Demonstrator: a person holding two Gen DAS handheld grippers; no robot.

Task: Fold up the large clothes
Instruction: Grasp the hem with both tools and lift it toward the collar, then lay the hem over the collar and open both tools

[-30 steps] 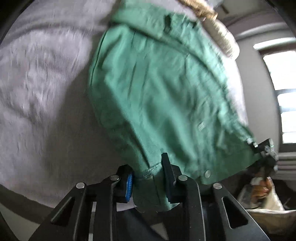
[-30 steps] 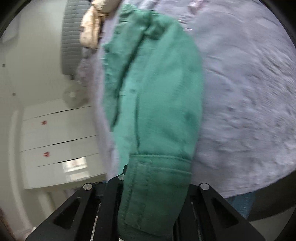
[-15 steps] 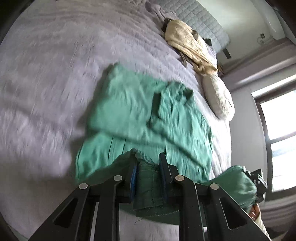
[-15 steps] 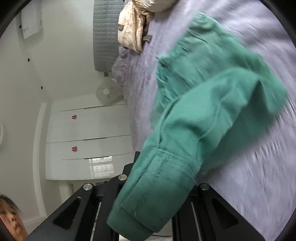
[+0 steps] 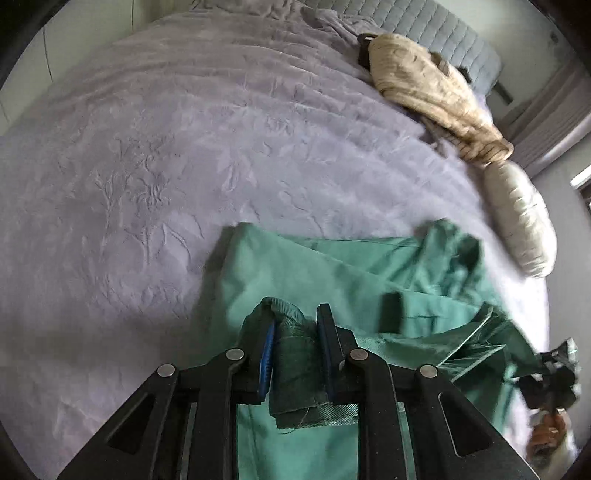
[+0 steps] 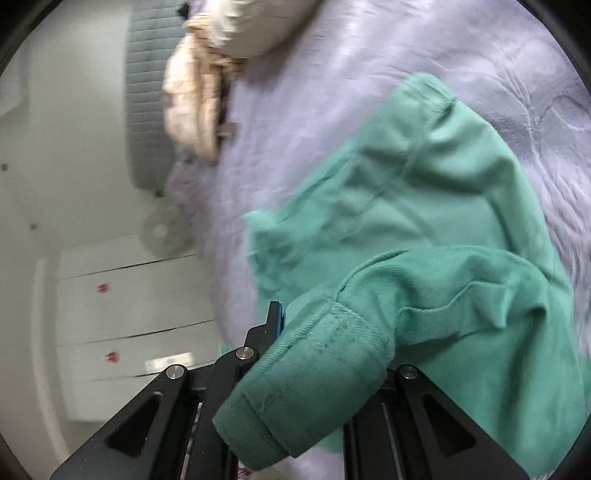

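Observation:
A green jacket (image 5: 295,266) lies on the lilac bed cover (image 5: 147,166), its lower part doubled over the rest. My left gripper (image 5: 295,317) is shut on a bunched dark-green hem corner just above the cloth. In the left wrist view my right gripper (image 5: 554,369) shows at the far right edge, with the other hem corner stretched to it. In the right wrist view the jacket (image 6: 424,206) drapes over my right gripper (image 6: 325,332). The ribbed hem sits between its jaws, which are opening a little. One blue-padded finger (image 6: 275,314) shows; the other is hidden under cloth.
A beige garment (image 5: 424,81) and a white pillow (image 5: 517,214) lie near the grey quilted headboard (image 5: 424,26). A white wardrobe (image 6: 122,314) and a fan (image 6: 162,229) stand beside the bed. A person's hand (image 5: 546,439) holds the right gripper.
Both grippers have carried the jacket's hem forward over the bed toward the headboard. The hanging jacket has come down and now lies doubled over on the cover.

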